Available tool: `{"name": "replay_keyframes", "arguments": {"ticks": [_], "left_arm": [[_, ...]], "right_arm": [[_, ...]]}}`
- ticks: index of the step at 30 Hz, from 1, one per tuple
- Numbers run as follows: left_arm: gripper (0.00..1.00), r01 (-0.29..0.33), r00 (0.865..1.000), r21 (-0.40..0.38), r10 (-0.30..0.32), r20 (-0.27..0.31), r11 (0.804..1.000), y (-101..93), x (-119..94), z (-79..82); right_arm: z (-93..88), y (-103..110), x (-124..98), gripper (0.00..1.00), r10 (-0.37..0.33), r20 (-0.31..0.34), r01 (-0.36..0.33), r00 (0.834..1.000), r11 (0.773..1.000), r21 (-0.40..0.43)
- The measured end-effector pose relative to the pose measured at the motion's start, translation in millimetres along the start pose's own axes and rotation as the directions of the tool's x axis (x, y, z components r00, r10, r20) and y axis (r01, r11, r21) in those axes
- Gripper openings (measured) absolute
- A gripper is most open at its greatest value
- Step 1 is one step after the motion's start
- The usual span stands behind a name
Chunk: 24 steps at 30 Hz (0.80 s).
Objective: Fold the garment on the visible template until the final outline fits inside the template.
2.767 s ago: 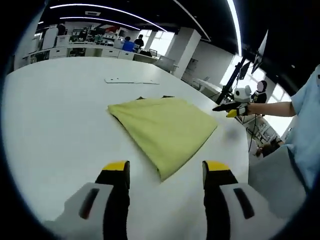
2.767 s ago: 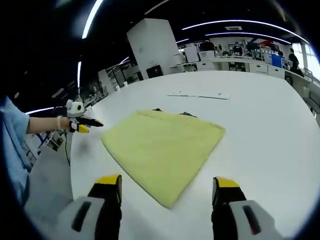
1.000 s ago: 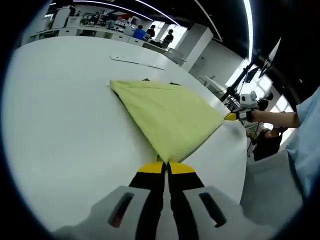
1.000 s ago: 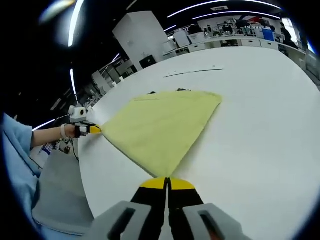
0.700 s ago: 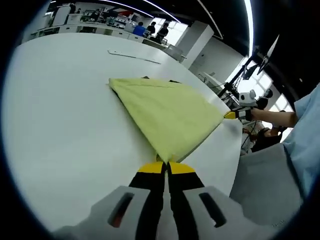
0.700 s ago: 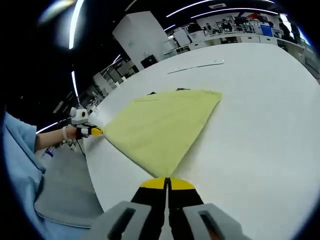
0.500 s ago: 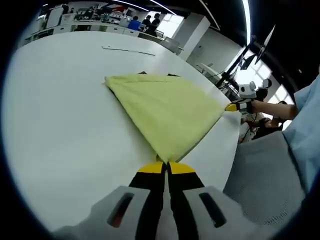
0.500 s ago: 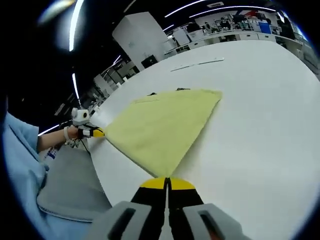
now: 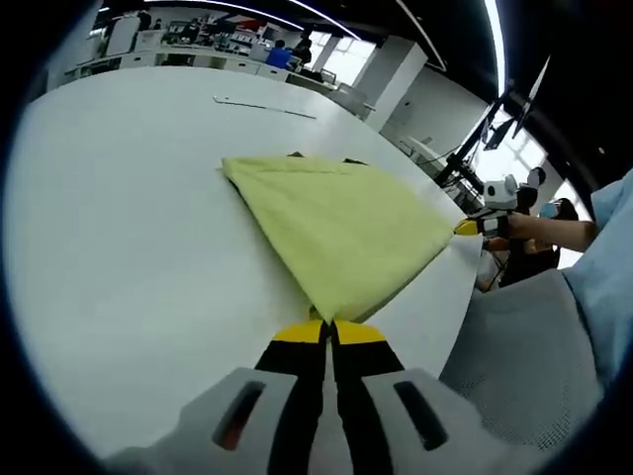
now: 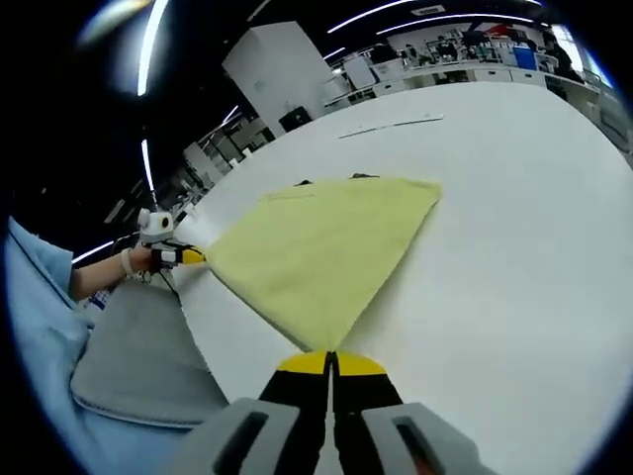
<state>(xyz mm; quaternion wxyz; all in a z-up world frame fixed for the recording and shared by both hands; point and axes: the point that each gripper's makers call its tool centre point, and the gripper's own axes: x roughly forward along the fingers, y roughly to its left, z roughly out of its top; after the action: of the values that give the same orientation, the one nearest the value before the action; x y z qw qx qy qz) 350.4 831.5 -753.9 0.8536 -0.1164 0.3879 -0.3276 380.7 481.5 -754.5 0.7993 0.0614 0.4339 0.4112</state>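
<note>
Right gripper (image 10: pixel 330 358) pinching yellow garment (image 10: pixel 321 252) corner, left gripper (image 10: pixel 190 255) (far corner), white table (image 10: pixel 514 237)

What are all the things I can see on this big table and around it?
garment: one, yellow-green, folded flat on the table, two near corners pinched.
dark template: one, black bits peeking from under the garment's far edge.
table: one, white, large and rounded.
thin strip: one, pale, lying far across the table.
people in the background: a few, at distant desks.
left tongs: one, yellow tips, shut on a garment corner.
right tongs: one, yellow tips, shut on the other near corner.
sleeve: light blue, at the person's side.
</note>
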Motion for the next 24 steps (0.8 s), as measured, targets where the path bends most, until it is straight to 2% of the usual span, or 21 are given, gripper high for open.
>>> {"name": "replay_keyframes", "arguments": {"ticks": [3, 6, 8, 12, 14, 16, 18, 19, 20, 22, 23, 24], "left_arm": [[0.0, -0.008, 1.0, -0.014, 0.009, 0.027, 1.0, 1.1, -1.3, -0.1], [0.0, -0.028, 0.997, -0.078, 0.033, 0.068, 0.997, 6.1, -1.7, 1.2], [0.0, -0.023, 0.996, -0.09, 0.031, 0.083, 0.996, 4.5, -2.8, 1.7], [0.0, -0.052, 0.996, -0.07, 0.057, 0.07, 0.996, 7.8, -5.0, -0.6], [0.0, -0.048, 0.995, -0.067, 0.053, 0.089, 0.997, 7.0, -9.0, 2.5], [0.01, -0.099, 0.988, -0.056, 0.104, 0.114, 0.994, 19.0, -17.4, 10.5], [0.08, -0.124, 0.97, -0.089, 0.139, 0.199, 0.988, 26.8, -31.6, 27.9], [0.1, -0.114, 0.959, -0.109, 0.138, 0.247, 0.987, 26.3, -38.1, 37.5], [0.14, -0.086, 0.941, -0.134, 0.124, 0.316, 0.987, 22.8, -47.4, 51.2], [0.23, -0.047, 0.906, -0.143, 0.102, 0.412, 0.989, 14.3, -60.4, 70.7], [0.36, -0.02, 0.881, -0.124, 0.076, 0.467, 0.992, 4.4, -67.6, 83.0], [0.48, -0.003, 0.866, -0.137, 0.071, 0.495, 0.991, -2.0, -70.8, 89.2]], "right_arm": [[-1.4, -1.0, 1.5, 0.0, -0.008, -0.008, 0.008, 1.0, 1.0, -0.012], [-3.7, -2.5, 3.2, 0.0, -0.014, -0.02, 0.014, 1.0, 1.0, -0.01], [-2.9, -2.1, 3.0, 0.0, -0.017, -0.02, 0.017, 1.0, 1.0, -0.003], [-3.3, -2.7, 2.3, 0.0, -0.029, -0.014, 0.029, 0.999, 1.0, 0.002], [-2.2, 0.1, 1.4, 0.0, -0.019, 0.005, 0.019, 1.0, 1.0, 0.019], [0.5, 1.5, -2.0, 0.0, -0.019, 0.028, 0.019, 0.999, 1.0, 0.007], [7.5, -4.8, -8.0, 0.0, -0.058, 0.066, 0.059, 0.996, 0.998, -0.013], [11.2, -4.9, -11.6, 0.04, -0.06, 0.086, 0.062, 0.995, 0.998, -0.023], [20.2, -5.1, -16.7, 0.11, -0.063, 0.136, 0.065, 0.989, 0.998, -0.01], [33.5, -6.7, -23.8, 0.34, -0.083, 0.206, 0.083, 0.975, 0.996, 0.009], [41.8, -7.5, -28.5, 0.44, -0.102, 0.242, 0.106, 0.965, 0.994, -0.004], [47.3, -7.1, -31.3, 0.58, -0.111, 0.266, 0.12, 0.958, 0.993, -0.017]]}}
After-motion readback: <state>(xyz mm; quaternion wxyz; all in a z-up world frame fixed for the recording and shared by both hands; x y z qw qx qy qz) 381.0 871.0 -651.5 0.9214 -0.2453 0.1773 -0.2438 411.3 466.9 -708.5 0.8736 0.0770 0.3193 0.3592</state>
